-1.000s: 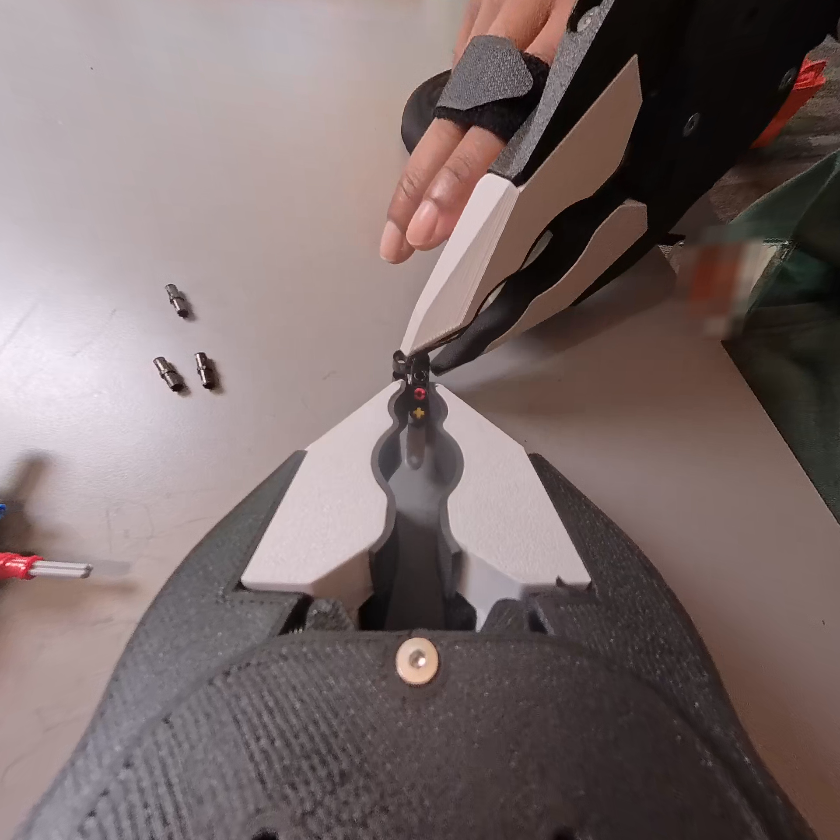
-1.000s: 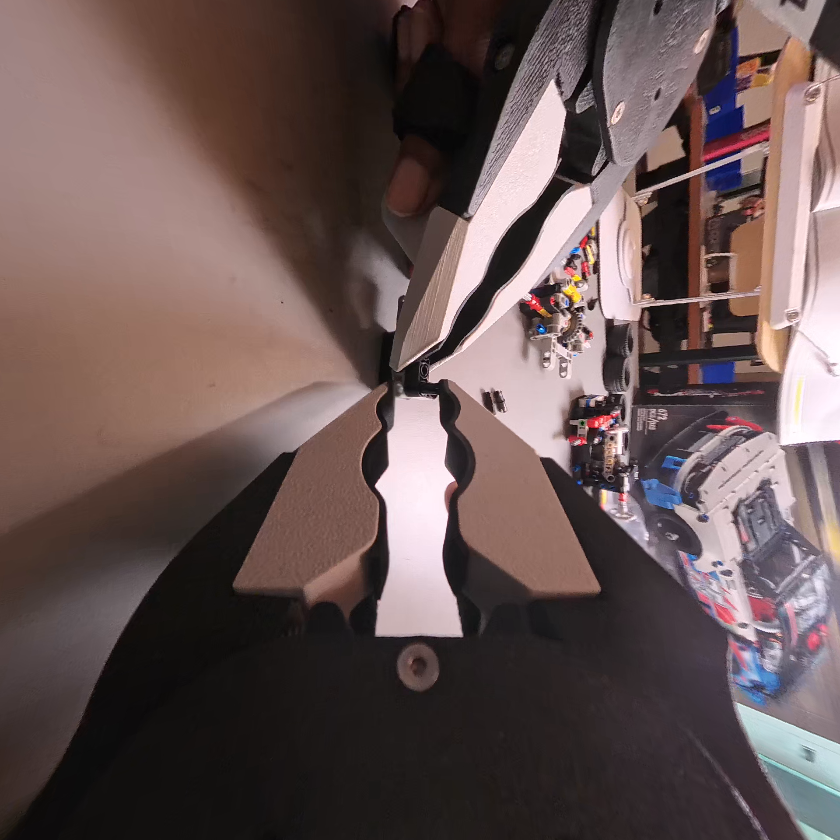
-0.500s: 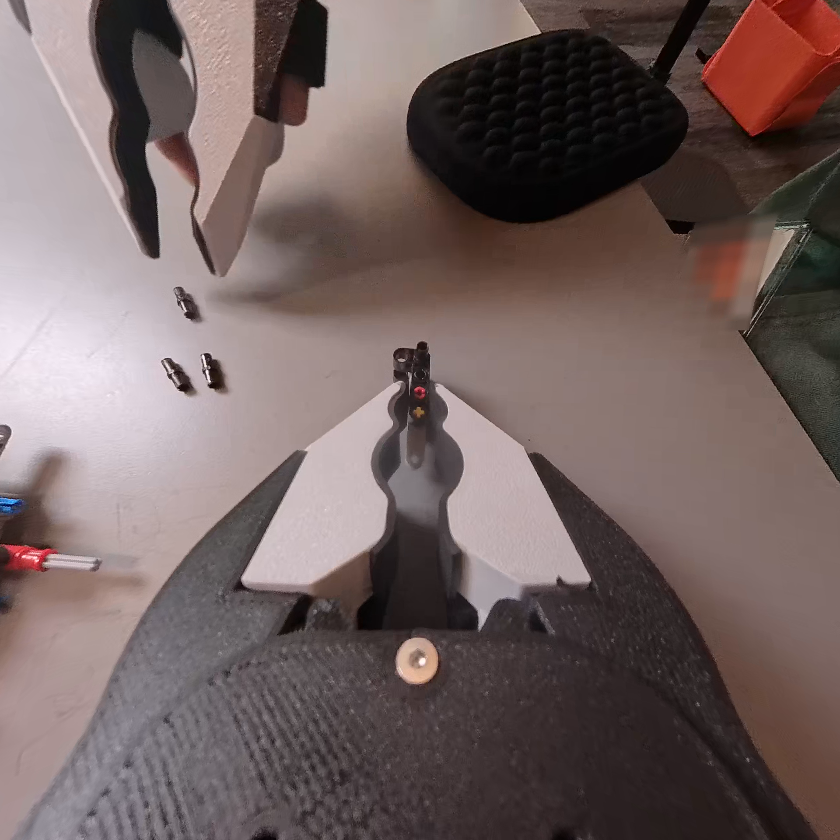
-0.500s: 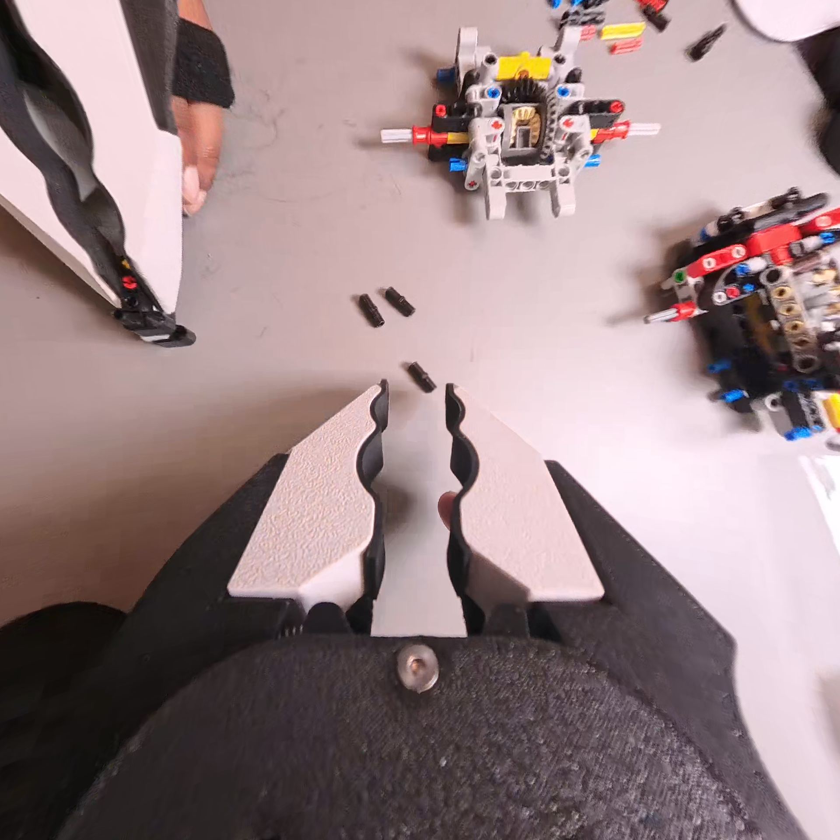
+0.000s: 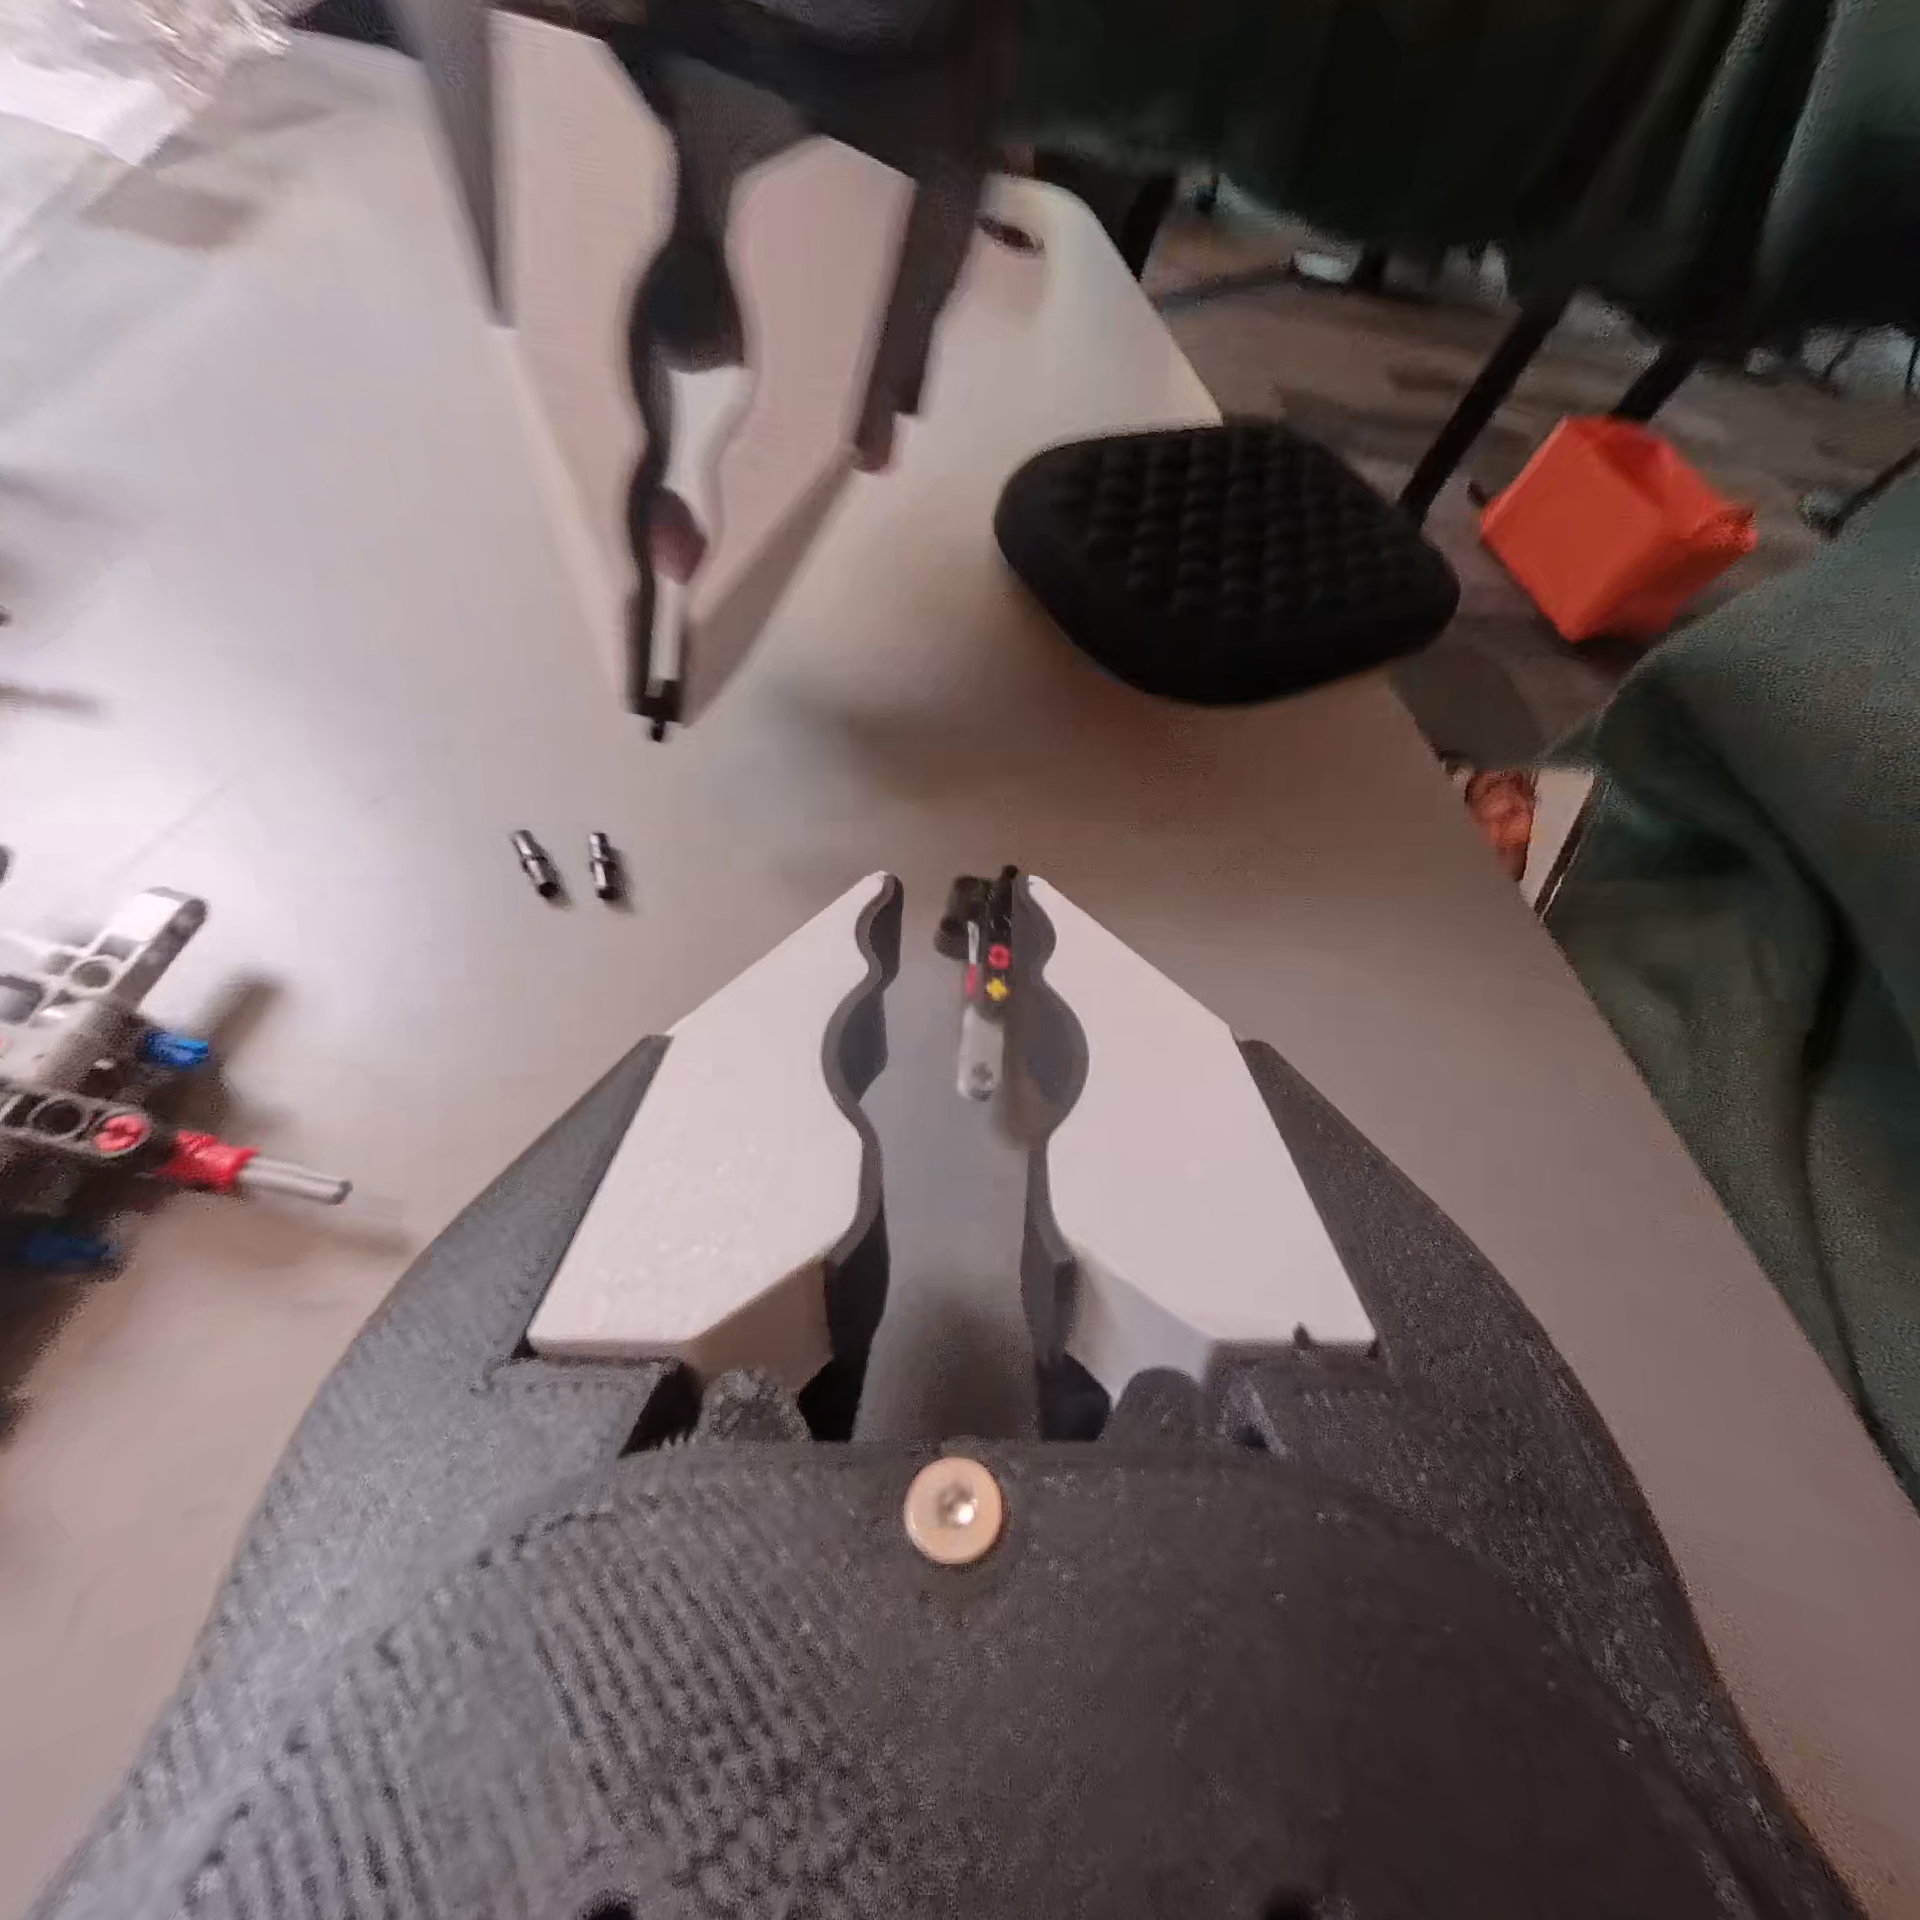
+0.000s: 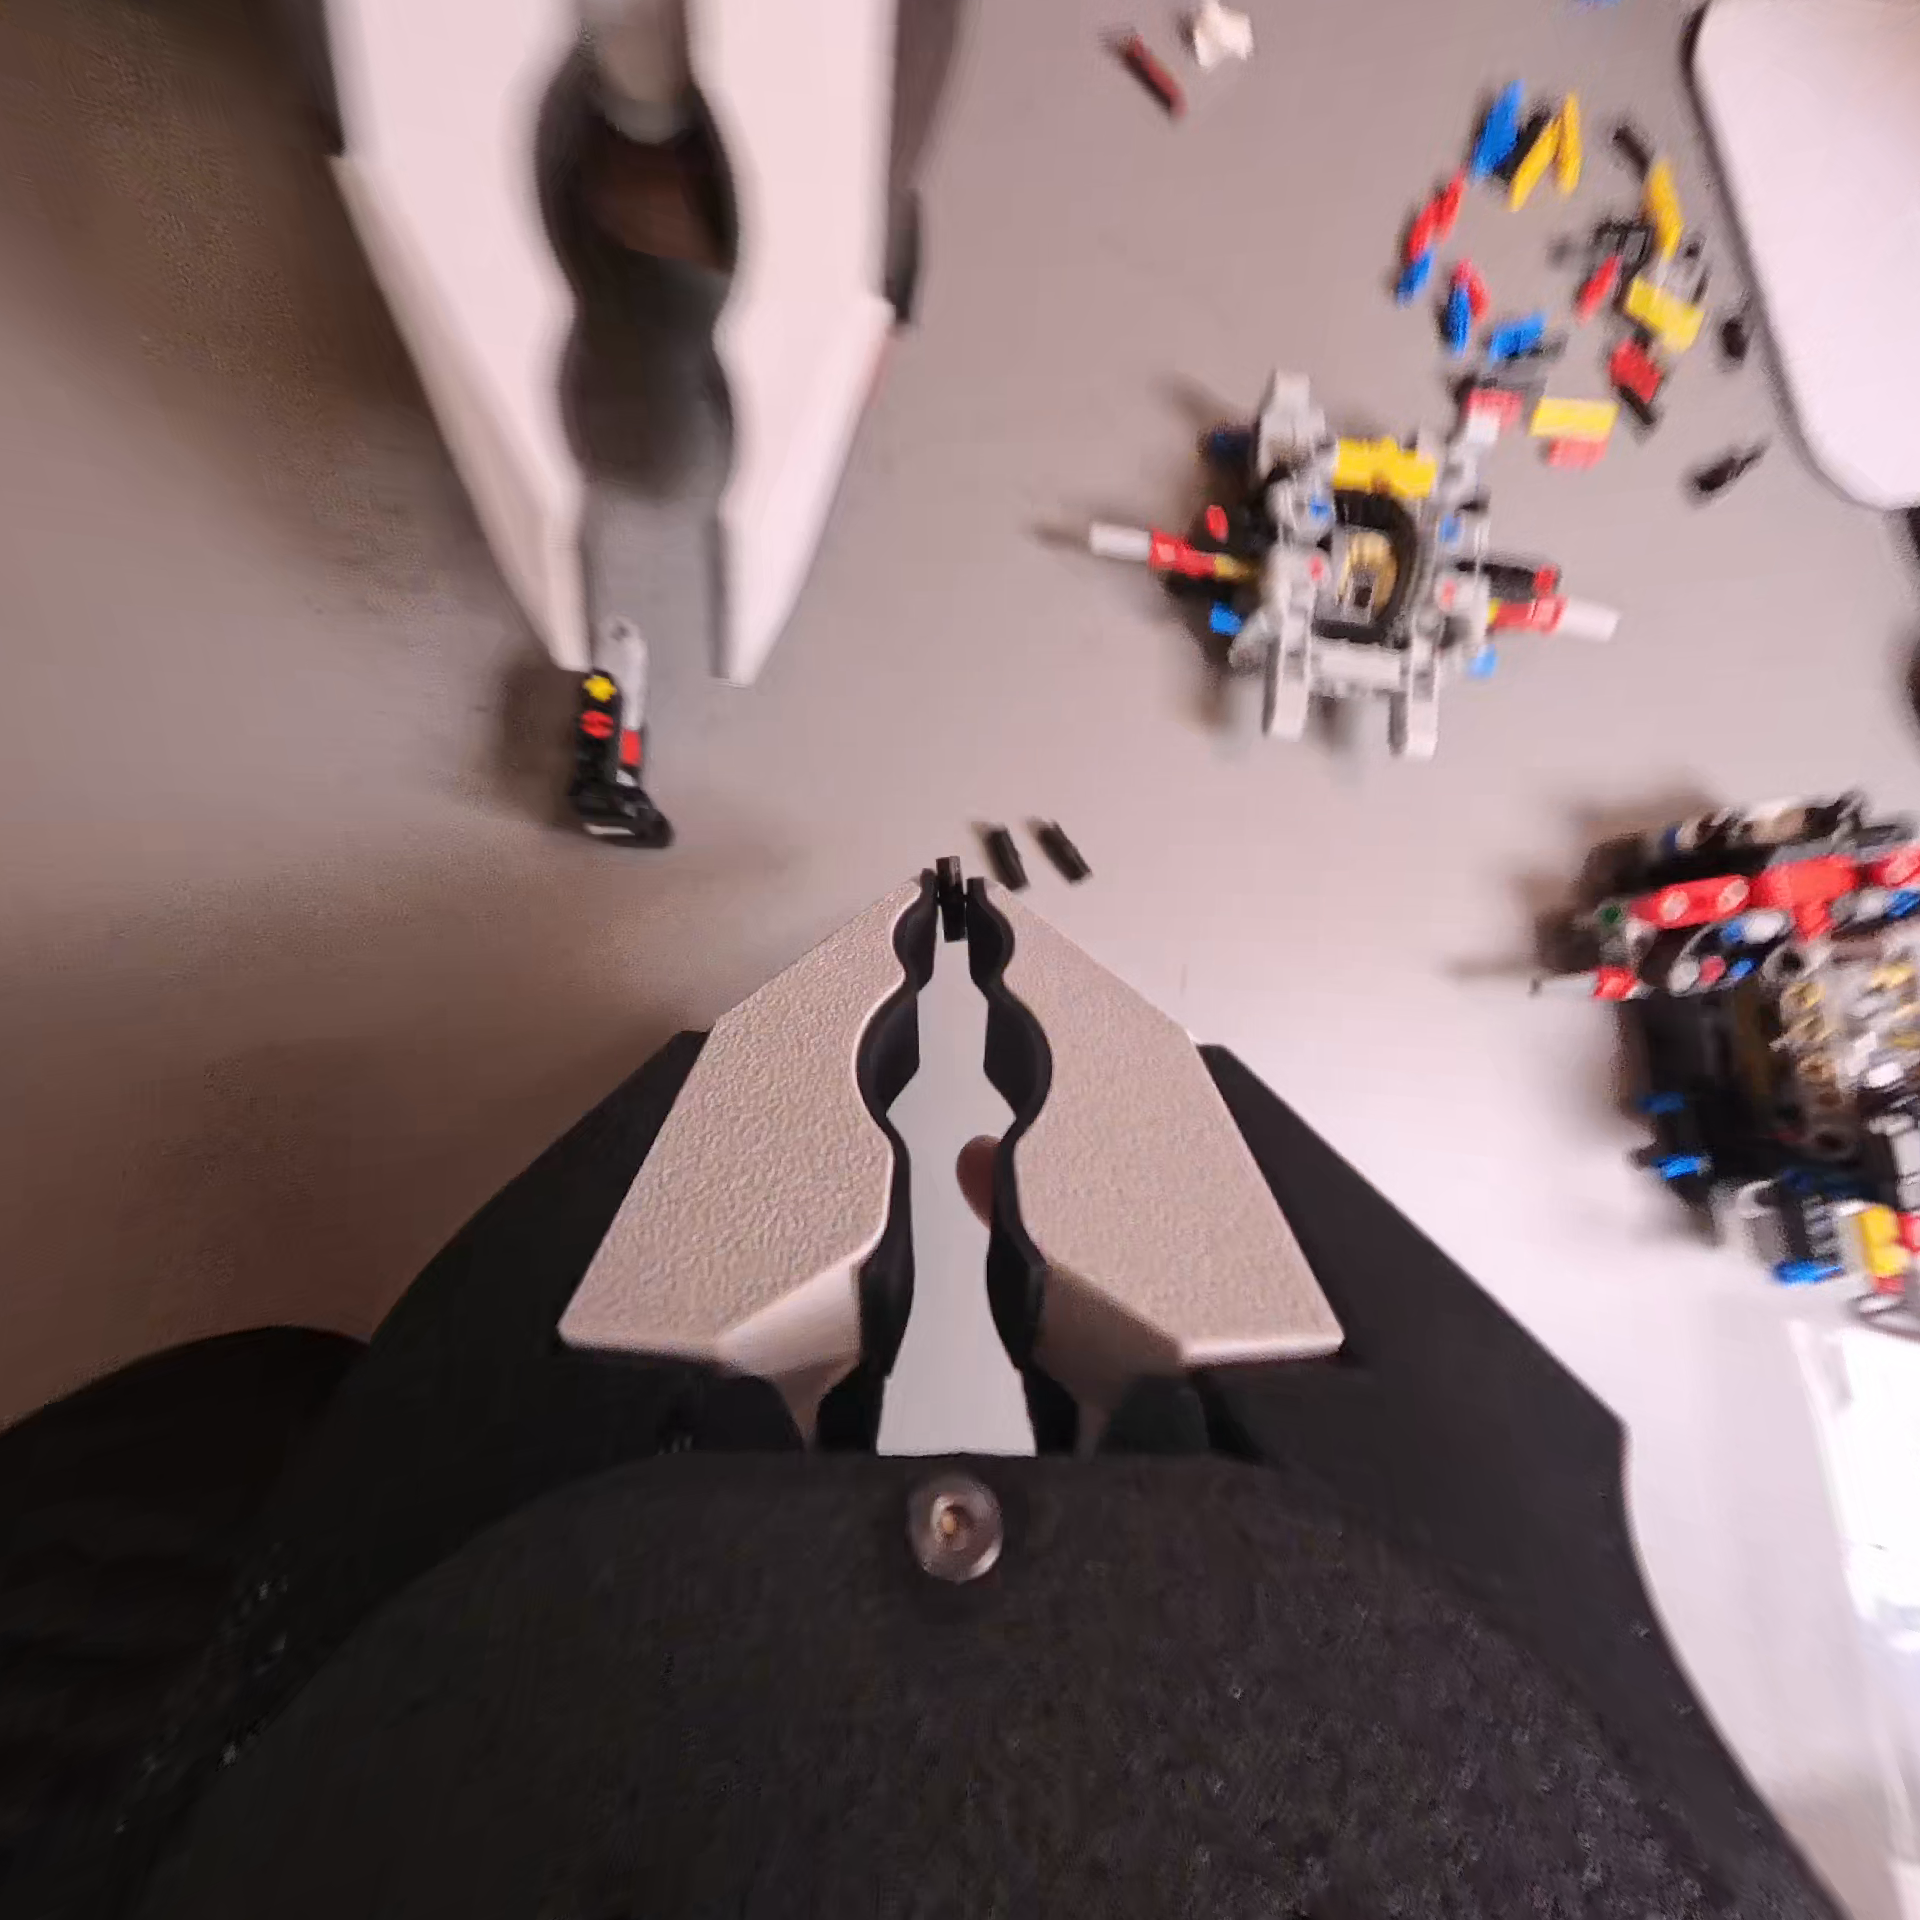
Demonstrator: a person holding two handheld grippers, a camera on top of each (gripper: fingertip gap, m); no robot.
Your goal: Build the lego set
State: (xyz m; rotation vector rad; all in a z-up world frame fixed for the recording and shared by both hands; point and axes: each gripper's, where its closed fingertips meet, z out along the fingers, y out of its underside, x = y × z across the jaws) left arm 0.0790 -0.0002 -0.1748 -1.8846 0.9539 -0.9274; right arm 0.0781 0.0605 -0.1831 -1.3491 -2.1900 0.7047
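My left gripper (image 5: 956,888) is open. A small black assembly (image 5: 985,951) with red and yellow pins and a grey beam stands between its fingers. It leans on the right finger and is clear of the left one. In the right wrist view the same assembly (image 6: 611,748) rests on the table at the tip of the open left gripper (image 6: 655,665). My right gripper (image 6: 948,883) is shut on a short black pin (image 6: 948,912). It also shows in the left wrist view (image 5: 660,707), above the table with the pin at its tips. Two more pins (image 5: 571,862) lie on the table.
A black textured pad (image 5: 1226,561) lies near the table's far edge, with an orange box (image 5: 1610,530) on the floor beyond. A grey gear assembly (image 6: 1340,582), a pile of loose coloured pieces (image 6: 1558,260) and a larger model (image 6: 1766,1039) sit to the right. There is about 7 centimetres between the tips of the two grippers.
My left jaws have opened and let go of the small assembly. My right gripper came down to the three pins, shut on one and holds it; two pins remain on the table.
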